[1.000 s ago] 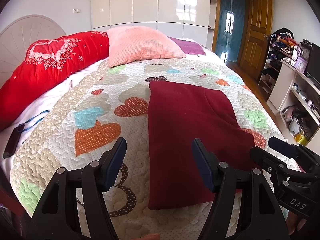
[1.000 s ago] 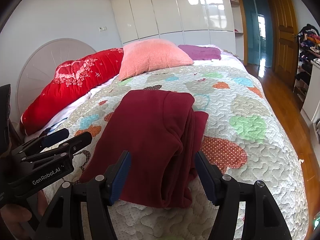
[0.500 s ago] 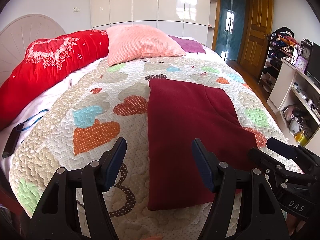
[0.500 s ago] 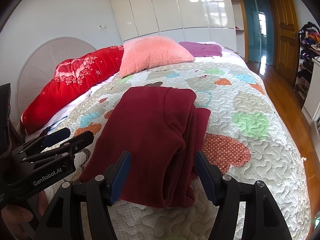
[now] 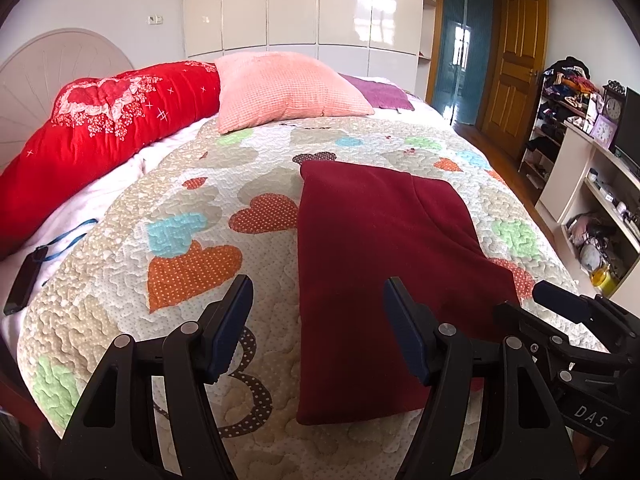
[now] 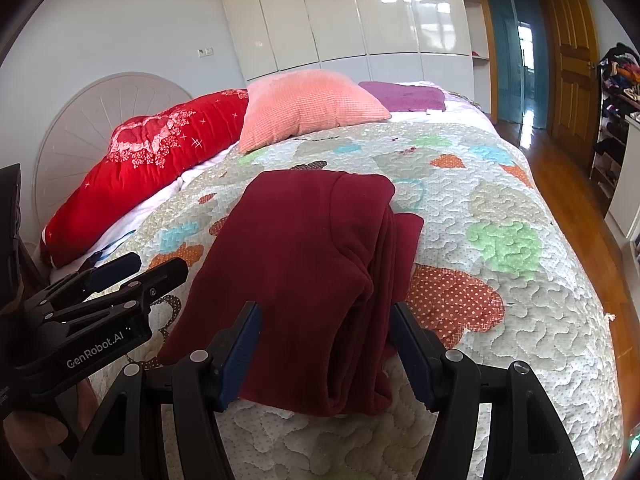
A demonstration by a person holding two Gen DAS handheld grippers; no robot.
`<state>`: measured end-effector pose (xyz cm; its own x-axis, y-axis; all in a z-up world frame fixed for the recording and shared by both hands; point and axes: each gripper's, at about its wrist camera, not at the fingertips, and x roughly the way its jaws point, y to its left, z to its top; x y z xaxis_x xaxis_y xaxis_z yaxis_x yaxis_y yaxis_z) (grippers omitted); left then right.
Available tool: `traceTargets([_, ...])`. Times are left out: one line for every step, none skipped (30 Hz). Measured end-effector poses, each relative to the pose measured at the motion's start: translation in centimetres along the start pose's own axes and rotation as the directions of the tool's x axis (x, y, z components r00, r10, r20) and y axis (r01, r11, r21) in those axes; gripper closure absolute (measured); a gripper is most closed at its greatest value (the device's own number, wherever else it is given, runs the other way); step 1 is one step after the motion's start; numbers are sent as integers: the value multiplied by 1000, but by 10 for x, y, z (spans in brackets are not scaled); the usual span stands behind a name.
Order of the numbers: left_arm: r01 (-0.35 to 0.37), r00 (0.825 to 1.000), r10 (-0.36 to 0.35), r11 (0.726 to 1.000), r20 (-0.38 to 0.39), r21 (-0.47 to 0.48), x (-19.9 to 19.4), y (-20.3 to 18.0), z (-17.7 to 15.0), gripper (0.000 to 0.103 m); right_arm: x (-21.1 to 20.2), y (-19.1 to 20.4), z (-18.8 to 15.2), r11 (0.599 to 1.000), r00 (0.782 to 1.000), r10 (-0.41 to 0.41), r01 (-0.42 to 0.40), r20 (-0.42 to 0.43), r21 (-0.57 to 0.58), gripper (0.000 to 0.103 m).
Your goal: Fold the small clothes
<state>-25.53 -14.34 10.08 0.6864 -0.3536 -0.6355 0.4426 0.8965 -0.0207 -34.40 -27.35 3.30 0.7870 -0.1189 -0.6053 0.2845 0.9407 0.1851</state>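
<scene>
Both jaws hang open, empty: left gripper (image 5: 318,324), right gripper (image 6: 326,354). Maroon garment (image 6: 304,272) ahead; grabbing one layer might unravel the fold.

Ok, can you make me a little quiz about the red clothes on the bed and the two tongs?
1. True or false: the left tongs are clamped on the dark red garment.
2. What lies just beyond the far end of the heart quilt? A) a pink pillow B) a green basket C) a cat
3. In the right wrist view, on which side of the garment do the folded layers stack up thick: picture left or picture right?

Key:
1. False. Both the left tongs and the right tongs stand open with nothing held.
2. A, the pink pillow.
3. Picture right.
</scene>
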Motion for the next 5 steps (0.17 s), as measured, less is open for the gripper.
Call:
traceTargets([2,1000,-2,1000,7,0,0,0,0,35,1,-1,0,1000,1000,1,-1,-2,2,39])
traceTargets([4,1000,-4,1000,12,-2,-1,1,-1,35,1,-2,-1,1000,1000,4,-4,-3,6,39])
traceTargets([4,1000,-4,1000,12,-2,-1,3,0,35,0,-3,-1,1000,1000,7,-6,-3,12,39])
traceTargets([5,1000,-5,1000,10,-1,0,6,1,35,0,-6,0,1000,1000,9,-9,-2,16,39])
traceTargets([6,1000,-6,1000,6,3,1,8,3,35,0,-10,1,1000,1000,8,-8,0,19,39])
